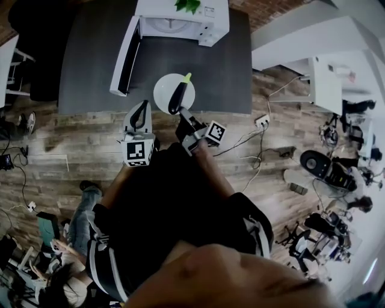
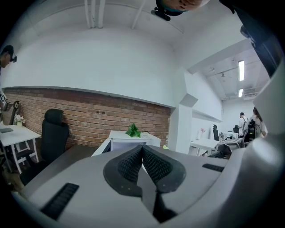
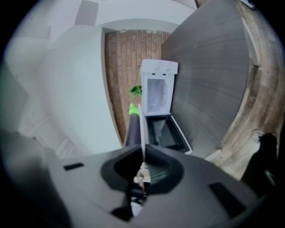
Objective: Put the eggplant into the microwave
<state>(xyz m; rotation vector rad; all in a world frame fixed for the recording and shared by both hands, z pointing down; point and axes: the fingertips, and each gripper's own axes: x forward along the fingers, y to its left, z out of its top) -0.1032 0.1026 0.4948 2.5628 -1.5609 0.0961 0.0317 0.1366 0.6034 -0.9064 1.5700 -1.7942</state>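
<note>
No legible txt/labels/nos. anywhere; marker squares only patterns.

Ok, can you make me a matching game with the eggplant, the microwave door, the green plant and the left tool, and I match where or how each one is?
Things:
1. eggplant
2. microwave door
3. green plant
4. left tool

Place or state:
A. shut, holding nothing
B. on top of the microwave
C. lying on the white plate
D. swung open

Right pairs: 1-C, 2-D, 3-B, 4-A.
</note>
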